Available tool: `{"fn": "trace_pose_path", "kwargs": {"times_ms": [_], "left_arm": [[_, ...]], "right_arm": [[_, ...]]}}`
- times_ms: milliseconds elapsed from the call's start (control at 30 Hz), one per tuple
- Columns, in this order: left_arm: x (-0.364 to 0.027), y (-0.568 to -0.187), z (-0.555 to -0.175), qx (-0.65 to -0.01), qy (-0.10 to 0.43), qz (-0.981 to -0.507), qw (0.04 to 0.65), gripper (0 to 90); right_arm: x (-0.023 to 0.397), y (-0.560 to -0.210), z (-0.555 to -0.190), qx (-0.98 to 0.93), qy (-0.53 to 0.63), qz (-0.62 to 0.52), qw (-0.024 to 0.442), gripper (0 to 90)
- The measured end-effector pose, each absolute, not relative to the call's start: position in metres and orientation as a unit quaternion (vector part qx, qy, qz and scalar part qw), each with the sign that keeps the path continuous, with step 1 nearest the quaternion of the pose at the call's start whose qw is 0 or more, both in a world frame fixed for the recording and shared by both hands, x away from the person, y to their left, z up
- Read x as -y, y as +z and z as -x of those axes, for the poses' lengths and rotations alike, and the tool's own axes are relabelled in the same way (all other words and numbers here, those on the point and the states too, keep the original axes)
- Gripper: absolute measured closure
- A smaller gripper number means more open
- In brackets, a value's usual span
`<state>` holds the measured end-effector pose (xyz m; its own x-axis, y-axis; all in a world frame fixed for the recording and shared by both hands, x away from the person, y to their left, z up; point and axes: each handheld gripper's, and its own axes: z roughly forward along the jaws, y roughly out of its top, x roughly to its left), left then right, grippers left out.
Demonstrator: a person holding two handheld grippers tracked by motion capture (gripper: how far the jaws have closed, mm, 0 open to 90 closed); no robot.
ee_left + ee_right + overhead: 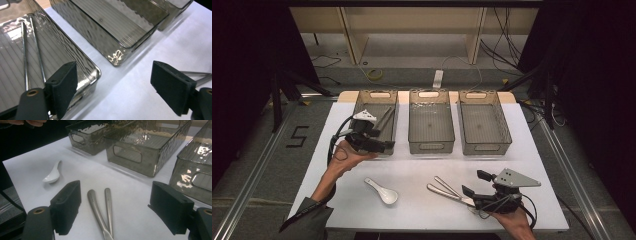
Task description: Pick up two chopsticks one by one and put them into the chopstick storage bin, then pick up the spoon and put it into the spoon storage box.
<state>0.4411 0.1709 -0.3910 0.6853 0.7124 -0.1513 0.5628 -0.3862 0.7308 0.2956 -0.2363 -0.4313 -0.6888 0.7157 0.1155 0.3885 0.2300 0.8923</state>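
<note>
White table [422, 200], metal utensils [100, 212] between open right claw [120, 215]

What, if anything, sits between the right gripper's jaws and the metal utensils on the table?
Nothing visible. The right gripper is open, and the two metal utensil handles lie on the bare white table right between and ahead of its jaws. The white spoon lies off to the side, and the nearest bin stands farther off.
</note>
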Motion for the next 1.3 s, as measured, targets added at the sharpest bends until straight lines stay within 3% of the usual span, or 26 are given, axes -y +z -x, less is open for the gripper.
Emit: {"fn": "trace_pose_path", "kwargs": {"times_ms": [1133,1300], "left_arm": [[-0.173,-0.415,-0.402,-0.384,0.109,-0.833,0.384,18.1],[-0.173,-0.418,-0.401,-0.378,0.103,-0.84,0.375,26.5]], "right_arm": [[0.236,-0.432,-0.297,-0.768,0.505,-0.359,0.163,25.9],[0.238,-0.432,-0.297,-0.767,0.505,-0.361,0.163,25.8]]}}
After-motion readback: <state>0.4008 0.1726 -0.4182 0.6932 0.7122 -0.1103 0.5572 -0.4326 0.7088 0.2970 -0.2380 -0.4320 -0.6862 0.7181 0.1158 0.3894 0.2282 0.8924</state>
